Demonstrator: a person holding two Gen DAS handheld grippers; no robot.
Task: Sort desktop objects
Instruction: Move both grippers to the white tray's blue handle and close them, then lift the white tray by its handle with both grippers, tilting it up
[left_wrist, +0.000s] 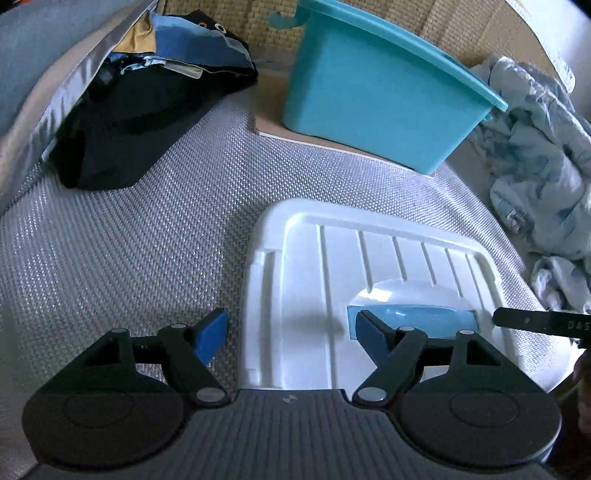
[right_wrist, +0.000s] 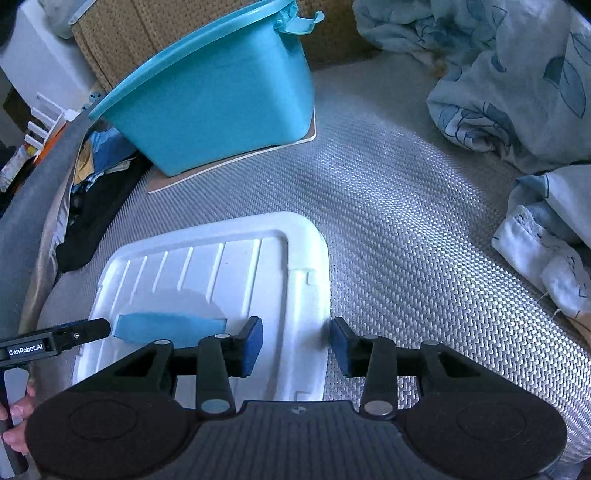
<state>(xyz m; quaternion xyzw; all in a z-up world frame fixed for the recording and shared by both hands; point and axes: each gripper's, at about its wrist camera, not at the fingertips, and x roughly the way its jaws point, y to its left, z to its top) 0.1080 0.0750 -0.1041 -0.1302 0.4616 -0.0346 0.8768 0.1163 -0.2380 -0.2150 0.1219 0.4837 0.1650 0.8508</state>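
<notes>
On the woven grey mat, a white lid lies flat, its long axis running away from me toward the teal bin. Its light-blue handle lies crosswise. My left gripper and right gripper each straddle a lid edge, jaws spread, gripping nothing. Readable writing: "GenRobot.AI" on the left gripper's side.

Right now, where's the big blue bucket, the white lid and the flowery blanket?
blue bucket (right_wrist: 229, 99), right wrist view, front wall.
white lid (left_wrist: 303, 295), left wrist view, flat ribbed top.
flowery blanket (right_wrist: 517, 81), right wrist view, crumpled fold.
</notes>
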